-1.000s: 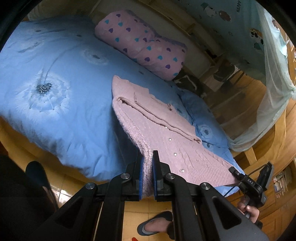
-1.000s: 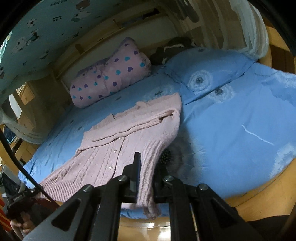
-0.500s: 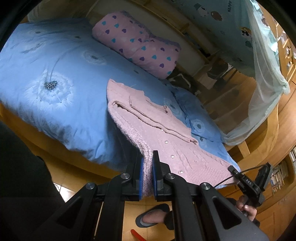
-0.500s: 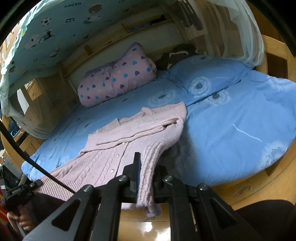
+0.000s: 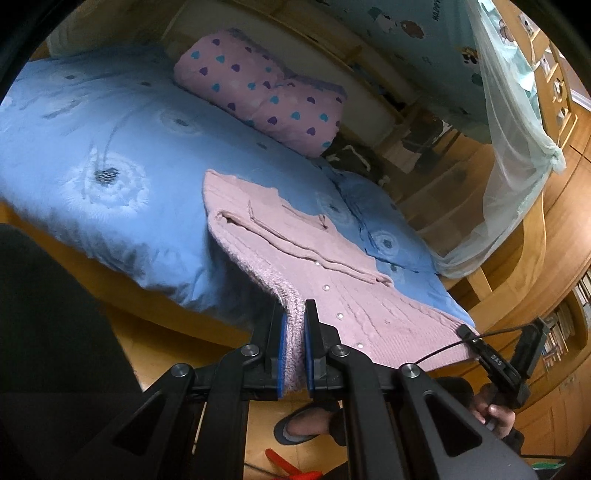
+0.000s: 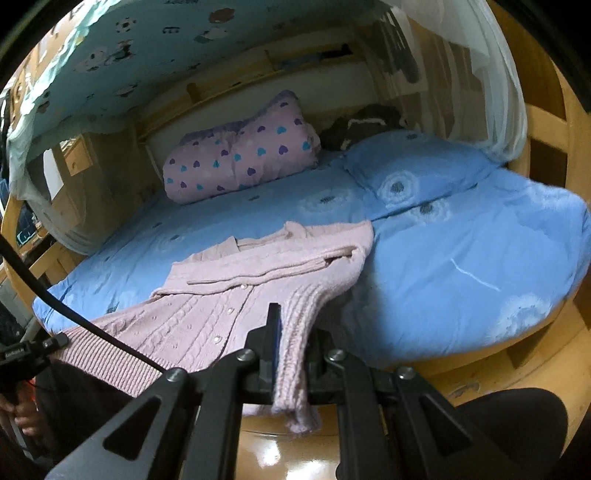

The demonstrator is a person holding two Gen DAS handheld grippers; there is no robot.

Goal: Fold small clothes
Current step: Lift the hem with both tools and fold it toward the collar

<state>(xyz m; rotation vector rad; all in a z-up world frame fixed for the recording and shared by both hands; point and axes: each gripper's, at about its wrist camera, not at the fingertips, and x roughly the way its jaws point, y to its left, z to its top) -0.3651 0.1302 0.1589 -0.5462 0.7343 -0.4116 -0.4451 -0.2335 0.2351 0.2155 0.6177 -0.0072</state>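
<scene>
Together we hold a pink knitted cardigan [image 5: 332, 280] by its hem, one bottom corner in each gripper, the rest of it lying on the blue bed cover [image 5: 110, 147] with its sleeves folded across the chest. From the left wrist view, our left gripper [image 5: 294, 332] is pressed together on the ribbed edge, the knit squeezed between its blue pads. Only this view shows our right hand [image 5: 495, 413] at the far corner of the hem, wrapped around the other tool's handle, a slippered foot [image 5: 303, 428] on the wooden floor and a red object [image 5: 291, 469] near it (we cannot tell what it is). On the printed wall cloth [image 5: 424, 33] above the bed the word "HAPPY" can be read; the small label on the far tool is too blurred to make out. From the right wrist view, our right gripper [image 6: 291, 339] pinches the other hem corner, a tuft of knit hanging below the jaws. This view alone shows the blue pillow [image 6: 417, 170] at the head of the bed beside the pink quilt with hearts [image 6: 243, 158], and a dark bundle [image 6: 365, 125] behind them. The cardigan is cable-knit, with a row of small pearl buttons down the front, closed, its collar toward the headboard and its hem lifted off the bed's near edge.
</scene>
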